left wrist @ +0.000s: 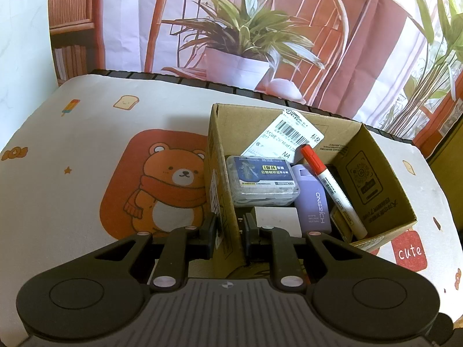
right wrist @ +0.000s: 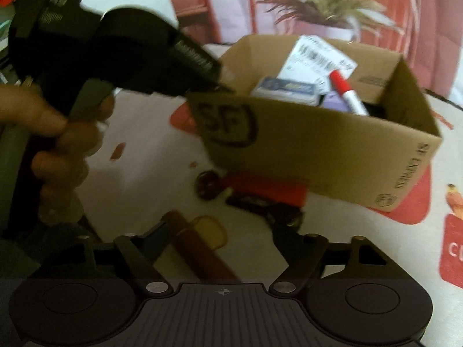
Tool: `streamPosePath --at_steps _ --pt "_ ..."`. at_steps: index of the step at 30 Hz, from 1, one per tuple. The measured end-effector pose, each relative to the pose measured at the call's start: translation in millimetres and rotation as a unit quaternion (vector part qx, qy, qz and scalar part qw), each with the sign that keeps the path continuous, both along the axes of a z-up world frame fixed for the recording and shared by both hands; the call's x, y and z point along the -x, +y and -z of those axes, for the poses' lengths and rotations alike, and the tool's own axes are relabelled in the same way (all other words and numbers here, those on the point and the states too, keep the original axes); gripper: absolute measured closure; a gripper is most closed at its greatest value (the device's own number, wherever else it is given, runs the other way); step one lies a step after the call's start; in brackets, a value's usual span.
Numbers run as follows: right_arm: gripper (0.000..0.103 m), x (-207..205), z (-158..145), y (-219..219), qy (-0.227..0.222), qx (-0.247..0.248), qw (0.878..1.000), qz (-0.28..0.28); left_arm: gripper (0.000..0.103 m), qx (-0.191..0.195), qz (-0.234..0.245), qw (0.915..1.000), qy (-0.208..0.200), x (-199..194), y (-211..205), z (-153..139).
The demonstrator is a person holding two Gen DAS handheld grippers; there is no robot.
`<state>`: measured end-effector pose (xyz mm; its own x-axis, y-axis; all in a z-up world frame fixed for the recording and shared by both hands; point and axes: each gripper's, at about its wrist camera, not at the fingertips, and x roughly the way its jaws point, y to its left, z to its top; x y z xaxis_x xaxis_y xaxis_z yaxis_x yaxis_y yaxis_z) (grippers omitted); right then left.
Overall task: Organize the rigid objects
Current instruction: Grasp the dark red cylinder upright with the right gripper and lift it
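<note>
A brown cardboard box (left wrist: 376,190) stands on the bear-print tablecloth. In it lie a clear plastic case (left wrist: 262,182), a purple case (left wrist: 314,202) and a red-capped white marker (left wrist: 332,190). My left gripper (left wrist: 230,232) is shut on the box's left wall, one finger outside and one inside. In the right wrist view the box (right wrist: 332,144) looks tilted, held at its corner by the left gripper (right wrist: 214,84). My right gripper (right wrist: 222,237) is open and empty, low over the table in front of the box.
The tablecloth (left wrist: 86,133) covers the table, with its black back edge (left wrist: 179,79) and a printed backdrop behind. A person's hand (right wrist: 63,144) holds the left gripper's handle at the left of the right wrist view.
</note>
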<state>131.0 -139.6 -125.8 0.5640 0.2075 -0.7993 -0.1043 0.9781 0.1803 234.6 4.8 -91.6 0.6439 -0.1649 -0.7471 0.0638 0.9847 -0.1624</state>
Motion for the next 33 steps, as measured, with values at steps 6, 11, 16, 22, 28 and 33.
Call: streamPosePath --at_steps 6,11,16,22,28,33 --pt "0.055 -1.7 5.5 6.0 0.019 -0.010 1.000 -0.020 0.083 0.000 0.000 1.0000 0.000 0.0 -0.2 -0.1" --pt "0.072 -4.1 10.8 8.5 0.031 -0.008 0.999 -0.039 0.083 0.001 0.000 1.0000 0.000 -0.3 0.4 -0.1" --pt "0.080 -0.9 9.1 4.4 0.028 0.011 0.999 -0.025 0.083 0.001 0.000 1.0000 0.000 -0.6 1.0 -0.4" --pt "0.082 7.8 6.6 -19.5 0.027 0.033 0.999 0.023 0.082 -0.001 0.000 1.0000 0.000 -0.6 1.5 -0.6" --pt "0.082 16.8 6.3 -40.8 0.024 0.032 0.997 0.062 0.082 -0.002 0.000 1.0000 0.000 -0.1 1.9 -1.0" --pt "0.082 20.5 6.4 -48.6 0.018 0.024 0.996 0.086 0.082 -0.003 0.000 1.0000 0.000 -0.2 1.8 -1.0"
